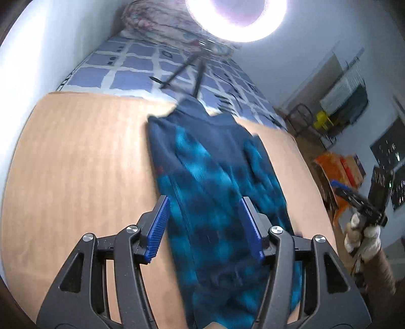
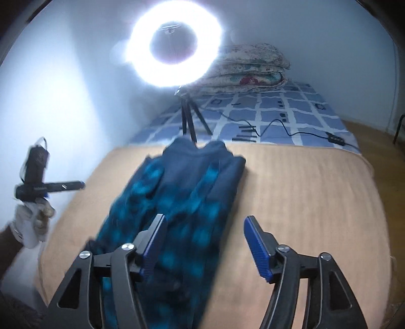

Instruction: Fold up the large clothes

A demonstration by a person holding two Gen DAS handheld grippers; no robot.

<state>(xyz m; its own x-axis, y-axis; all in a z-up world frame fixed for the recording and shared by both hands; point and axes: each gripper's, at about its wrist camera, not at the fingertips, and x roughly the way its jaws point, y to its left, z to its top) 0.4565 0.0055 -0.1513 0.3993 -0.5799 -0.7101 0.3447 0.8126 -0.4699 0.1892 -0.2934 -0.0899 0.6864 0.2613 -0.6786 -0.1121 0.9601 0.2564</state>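
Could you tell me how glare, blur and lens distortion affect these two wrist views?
Left wrist view: the ring light blows out the top edge, the blue garment is motion-smeared, and the wooden board bulges from the fisheye. Right wrist view: the ring light flares into a haze on the wall, the garment is smeared, yet the checked bedsheet stays fairly sharp.

Blue-and-navy mottled fleece garment (image 2: 184, 202) on light wooden table (image 2: 303, 202), lengthwise toward 12 o'clock, far end at table's far edge. Bed with blue-and-white checked sheet (image 2: 291, 119) behind table at 12. Black tripod (image 2: 188, 121) on bed just behind garment's far end, glowing ring light (image 2: 174, 48) atop it. Folded floral quilts (image 2: 250, 68) at bed's far end, 1 o'clock of tripod. Black cable (image 2: 291, 129) across sheet toward 3.
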